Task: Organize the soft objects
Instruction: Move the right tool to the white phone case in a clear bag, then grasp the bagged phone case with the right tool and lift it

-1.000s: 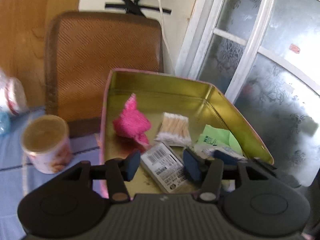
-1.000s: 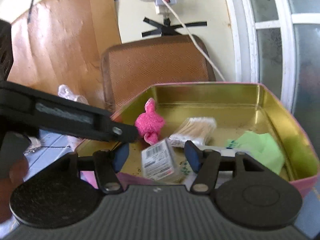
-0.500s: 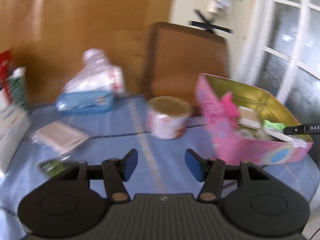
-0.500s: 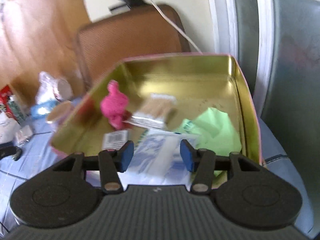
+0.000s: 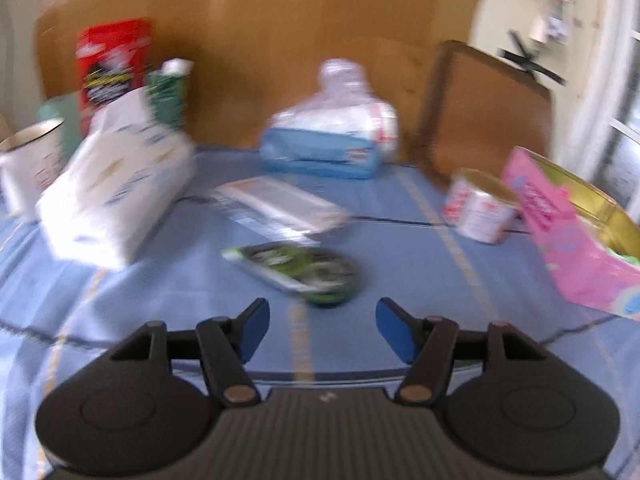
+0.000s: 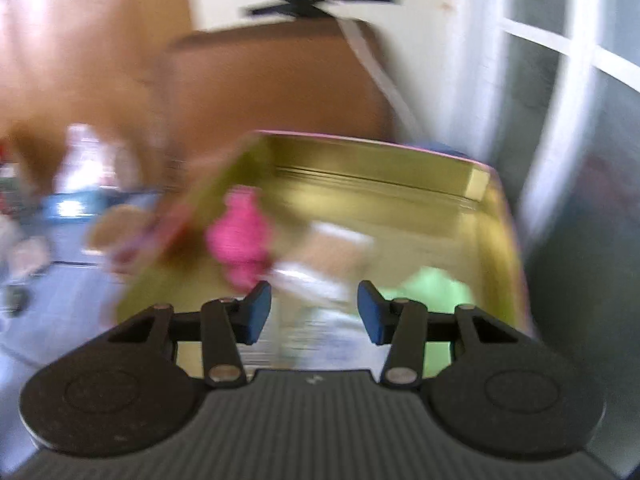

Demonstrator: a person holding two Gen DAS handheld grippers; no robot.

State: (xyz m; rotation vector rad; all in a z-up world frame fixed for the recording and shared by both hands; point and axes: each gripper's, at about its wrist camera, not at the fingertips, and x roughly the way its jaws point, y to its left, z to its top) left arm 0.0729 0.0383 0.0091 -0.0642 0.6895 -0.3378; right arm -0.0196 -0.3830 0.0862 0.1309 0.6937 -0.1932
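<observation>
Blue checked tablecloth meets a brown board wall.

Bright window daylight, heavy motion blur, fisheye-warped edges.

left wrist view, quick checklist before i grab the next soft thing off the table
1. Left claw open, nothing between the fingers: ok.
2. Flat green and black packet lying straight ahead on the blue tablecloth: ok.
3. Packet apart from the clear flat packet behind it: cannot tell, blurred.
4. Pink tin with gold inside has bare floor left: ok.
5. Right claw open over the tin: ok.
</observation>
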